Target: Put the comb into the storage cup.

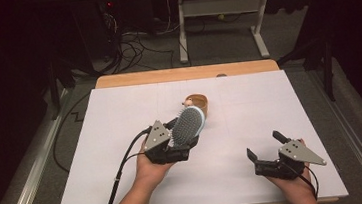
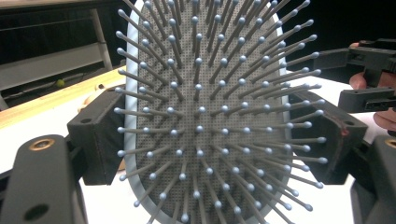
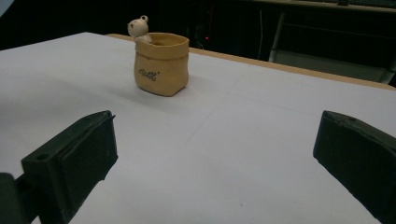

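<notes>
A blue-grey paddle hairbrush with ball-tipped bristles stands tilted in my left gripper, its head leaning toward a tan sack-shaped pot. In the left gripper view the brush head sits between both black fingers, and the pads press on its rim. The pot has a small bear figure on its lip and stands just beyond the brush. My right gripper rests open near the front right of the table, with nothing between its jaws.
A white sheet covers the table, with a wooden strip along the far edge. Beyond it are a desk frame's legs and loose cables on the floor. The left gripper's cable trails off the front edge.
</notes>
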### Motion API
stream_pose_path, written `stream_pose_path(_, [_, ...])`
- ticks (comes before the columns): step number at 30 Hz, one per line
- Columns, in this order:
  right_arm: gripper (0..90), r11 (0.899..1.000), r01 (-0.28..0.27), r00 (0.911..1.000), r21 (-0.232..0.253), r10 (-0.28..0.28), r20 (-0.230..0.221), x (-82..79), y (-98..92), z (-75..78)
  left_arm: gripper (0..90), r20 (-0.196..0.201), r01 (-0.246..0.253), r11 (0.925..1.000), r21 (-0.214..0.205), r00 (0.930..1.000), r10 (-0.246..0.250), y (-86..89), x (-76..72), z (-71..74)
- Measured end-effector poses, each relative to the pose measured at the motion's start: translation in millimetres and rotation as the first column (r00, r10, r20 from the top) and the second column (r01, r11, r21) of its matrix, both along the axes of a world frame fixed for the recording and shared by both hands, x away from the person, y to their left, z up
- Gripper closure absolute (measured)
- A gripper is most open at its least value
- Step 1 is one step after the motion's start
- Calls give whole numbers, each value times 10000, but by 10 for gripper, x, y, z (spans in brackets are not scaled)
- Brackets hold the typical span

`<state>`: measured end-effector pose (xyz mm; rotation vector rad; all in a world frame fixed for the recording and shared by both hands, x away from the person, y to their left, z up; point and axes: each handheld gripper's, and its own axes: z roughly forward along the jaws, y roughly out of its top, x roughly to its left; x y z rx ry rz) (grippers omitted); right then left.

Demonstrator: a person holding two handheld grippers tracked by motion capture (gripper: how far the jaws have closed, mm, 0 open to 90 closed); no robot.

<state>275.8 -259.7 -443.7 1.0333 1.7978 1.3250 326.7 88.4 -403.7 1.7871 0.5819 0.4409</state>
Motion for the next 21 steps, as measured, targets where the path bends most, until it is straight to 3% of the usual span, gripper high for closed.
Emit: stream_pose_path(21, [2,9986,-536,9985,24,536,143,283,354,129,202,106,-68,9999,74,9999,67,21,-8,-8])
